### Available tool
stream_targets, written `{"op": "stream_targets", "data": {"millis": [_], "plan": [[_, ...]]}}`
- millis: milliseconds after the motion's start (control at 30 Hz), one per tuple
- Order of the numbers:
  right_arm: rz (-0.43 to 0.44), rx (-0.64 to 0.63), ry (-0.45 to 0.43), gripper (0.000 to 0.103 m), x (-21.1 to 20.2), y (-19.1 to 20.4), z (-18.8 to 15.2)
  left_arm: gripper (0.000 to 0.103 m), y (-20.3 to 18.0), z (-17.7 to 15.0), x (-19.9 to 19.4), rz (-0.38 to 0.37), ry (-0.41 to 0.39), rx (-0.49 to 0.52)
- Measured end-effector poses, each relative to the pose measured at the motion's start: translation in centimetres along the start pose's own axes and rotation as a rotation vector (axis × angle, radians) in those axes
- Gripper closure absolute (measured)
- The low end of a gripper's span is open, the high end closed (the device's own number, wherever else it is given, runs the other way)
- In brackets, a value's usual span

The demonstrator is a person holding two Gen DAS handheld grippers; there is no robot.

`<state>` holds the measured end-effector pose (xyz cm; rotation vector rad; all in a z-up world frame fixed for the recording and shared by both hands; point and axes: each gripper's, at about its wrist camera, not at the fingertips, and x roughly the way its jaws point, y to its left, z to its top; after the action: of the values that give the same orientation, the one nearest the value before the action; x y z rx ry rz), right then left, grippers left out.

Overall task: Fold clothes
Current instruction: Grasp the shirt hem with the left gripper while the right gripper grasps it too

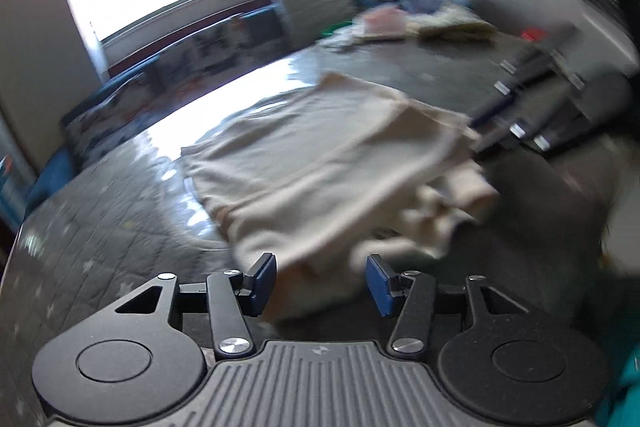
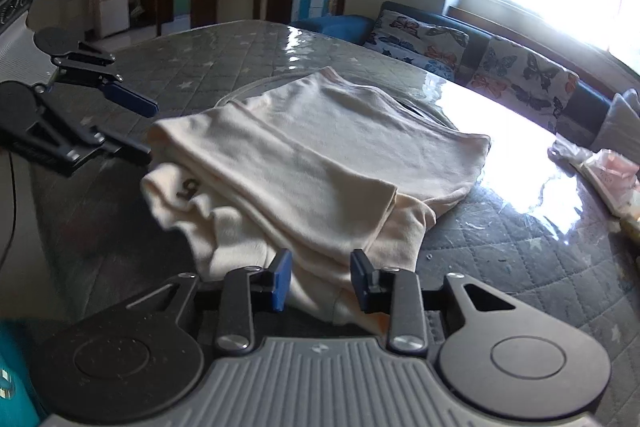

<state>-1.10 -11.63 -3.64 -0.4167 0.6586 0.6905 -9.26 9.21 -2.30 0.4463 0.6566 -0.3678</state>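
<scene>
With both the left gripper (image 1: 321,279) and right gripper (image 2: 320,277) spread, the folded garment (image 2: 320,155) may be unsettled by careless contact.

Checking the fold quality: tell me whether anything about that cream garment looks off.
The cream garment is folded unevenly: a rumpled part with a dark printed mark sticks out from under the smooth top layer on the side toward the left hand-held gripper.

Opposed low views, shared garment (image 1: 320,163)
</scene>
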Motion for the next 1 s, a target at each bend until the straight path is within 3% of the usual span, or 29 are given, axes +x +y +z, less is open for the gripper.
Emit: {"op": "stream_targets", "data": {"millis": [267, 300, 367, 467, 533, 867, 1000], "plan": [[0.001, -0.1, 0.012, 0.057, -1.0, 1.4, -1.1, 0.051, -2.8, 0.1, 1.8, -0.007, -0.031, 0.131], [0.002, -0.106, 0.012, 0.053, -1.1, 1.5, -1.2, 0.055, -3.0, 0.1, 1.9, -0.009, -0.035, 0.14], [0.002, -0.116, 0.013, 0.051, -1.1, 1.7, -1.3, 0.074, -3.1, 0.2, 2.1, -0.018, -0.042, 0.141], [0.017, -0.143, 0.008, 0.05, -1.0, 2.2, -1.6, 0.088, -2.8, 0.6, 2.0, -0.012, -0.065, 0.12], [0.024, -0.162, 0.002, 0.045, -0.8, 2.5, -1.7, 0.09, -2.1, 1.2, 1.8, -0.009, -0.081, 0.085], [0.018, -0.172, -0.078, 0.043, 1.7, 2.4, -0.5, 0.092, 1.6, 4.1, 3.3, -0.039, -0.111, -0.055], [0.047, -0.191, -0.072, 0.056, 3.0, 2.2, 0.4, 0.089, 1.6, 3.6, 3.3, -0.054, -0.112, -0.056]]}}
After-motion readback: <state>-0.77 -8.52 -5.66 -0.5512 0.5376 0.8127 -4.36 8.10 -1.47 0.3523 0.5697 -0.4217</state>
